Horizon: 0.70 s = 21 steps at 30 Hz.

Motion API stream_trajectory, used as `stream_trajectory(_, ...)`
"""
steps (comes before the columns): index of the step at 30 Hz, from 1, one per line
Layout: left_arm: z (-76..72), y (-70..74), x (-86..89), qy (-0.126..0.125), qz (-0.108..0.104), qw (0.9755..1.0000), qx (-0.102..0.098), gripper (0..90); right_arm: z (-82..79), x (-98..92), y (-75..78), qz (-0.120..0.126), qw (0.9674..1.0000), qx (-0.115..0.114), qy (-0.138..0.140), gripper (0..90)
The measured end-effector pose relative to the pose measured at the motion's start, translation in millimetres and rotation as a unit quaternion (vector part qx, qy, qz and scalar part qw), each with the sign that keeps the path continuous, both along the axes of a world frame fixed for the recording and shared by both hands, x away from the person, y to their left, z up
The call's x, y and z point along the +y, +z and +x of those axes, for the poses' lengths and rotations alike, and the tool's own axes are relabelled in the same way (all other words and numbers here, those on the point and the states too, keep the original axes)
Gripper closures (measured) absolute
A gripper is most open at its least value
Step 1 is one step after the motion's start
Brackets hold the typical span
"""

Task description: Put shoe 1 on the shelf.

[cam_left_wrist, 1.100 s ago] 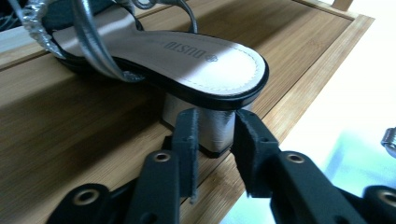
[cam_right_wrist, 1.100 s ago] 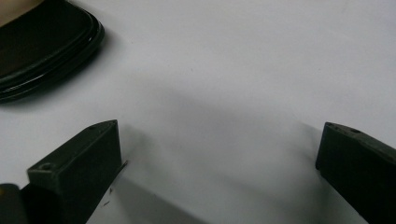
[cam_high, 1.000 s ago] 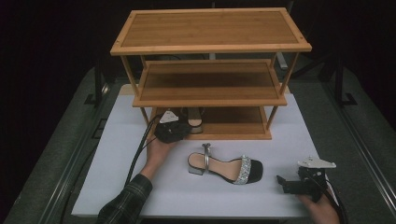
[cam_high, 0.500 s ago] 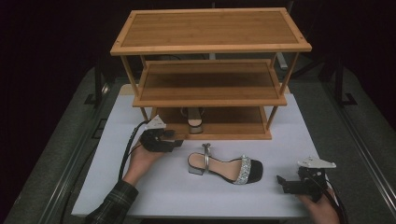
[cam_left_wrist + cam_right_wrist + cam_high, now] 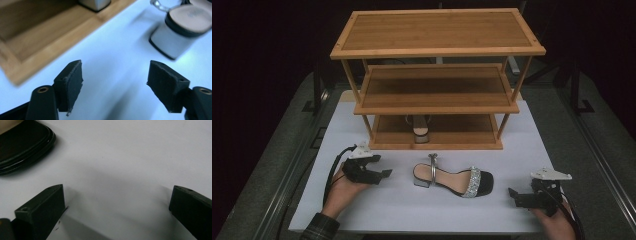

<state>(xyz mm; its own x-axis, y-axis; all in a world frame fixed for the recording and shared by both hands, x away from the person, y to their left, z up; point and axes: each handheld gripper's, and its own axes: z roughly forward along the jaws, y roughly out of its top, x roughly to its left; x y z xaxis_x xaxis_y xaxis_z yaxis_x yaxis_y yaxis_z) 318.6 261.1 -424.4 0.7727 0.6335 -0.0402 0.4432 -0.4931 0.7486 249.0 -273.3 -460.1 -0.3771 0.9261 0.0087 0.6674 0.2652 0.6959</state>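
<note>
- Sitting on its sole on the white bench (image 5: 362,210), the sandal (image 5: 453,176) lies just in front of the wooden rack (image 5: 437,47), heel toward the left gripper (image 5: 384,173) and toe toward the right gripper (image 5: 512,193).
- Its mate, the second sandal (image 5: 418,128), stands on the rack's bottom shelf (image 5: 462,131), heel facing out.
- The left gripper's fingers (image 5: 70,82) have just been opening and now stand wide with nothing between them; they hover beside the sandal's block heel (image 5: 170,41), near it but not touching.
- The right gripper's fingers (image 5: 42,212) are also spread wide and empty, low over the bench just off the black toe (image 5: 22,147).
- Handling, as a judgement: the shoe looks light, with a stiff sole and a solid block heel, so it should lift without flexing much.
- The thin ankle strap (image 5: 432,165) and the sparkly toe band (image 5: 473,181) look soft and would likely fold or slip if pinched; the stones may also scuff.
- The best hold is probably across the block heel or the sole edge at the heel cup, where the sides are flat and firm.
- The heel's smooth covering could be somewhat slippery, so a square, full-pad grip seems wiser than a fingertip pinch.
</note>
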Motion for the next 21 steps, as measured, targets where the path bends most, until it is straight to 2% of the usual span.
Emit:
stream_trajectory(4,-16.3,-3.2,12.3,0.010,0.010,0.9999,0.004,18.4,0.1,0.1,0.1,0.000,1.0000,0.001,0.000,0.0)
stream_trajectory(7,-30.2,-6.1,24.3,0.021,0.026,0.9994,-0.002,15.0,0.2,0.2,0.2,0.000,1.0000,0.002,-0.001,0.0)
stream_trajectory(10,-35.3,-9.8,30.8,0.027,0.028,0.9992,0.002,14.4,0.3,0.3,0.4,0.000,1.0000,0.003,-0.001,0.0)
stream_trajectory(12,-42.4,-16.5,39.1,0.031,0.044,0.9985,0.006,14.2,0.4,0.2,0.5,-0.002,1.0000,0.004,0.000,0.0)
stream_trajectory(14,-44.4,-19.0,41.4,0.035,0.051,0.9981,0.006,14.2,0.4,0.2,0.5,-0.001,1.0000,0.004,-0.001,0.0)
stream_trajectory(15,-47.5,-23.5,46.2,0.043,0.052,0.9977,0.008,13.9,0.4,0.2,0.5,-0.001,1.0000,0.004,-0.001,0.0)
stream_trajectory(16,-48.8,-24.7,48.9,0.045,0.042,0.9981,0.006,13.5,0.5,0.2,0.5,-0.002,1.0000,0.004,-0.001,0.0)
stream_trajectory(18,-51.3,-26.2,51.9,0.046,0.038,0.9982,-0.001,13.5,0.5,0.3,0.6,-0.002,1.0000,0.004,-0.001,0.0)
stream_trajectory(21,-52.0,-26.9,51.8,0.047,0.039,0.9981,-0.003,13.4,0.6,0.4,0.7,-0.002,1.0000,0.005,-0.001,0.0)
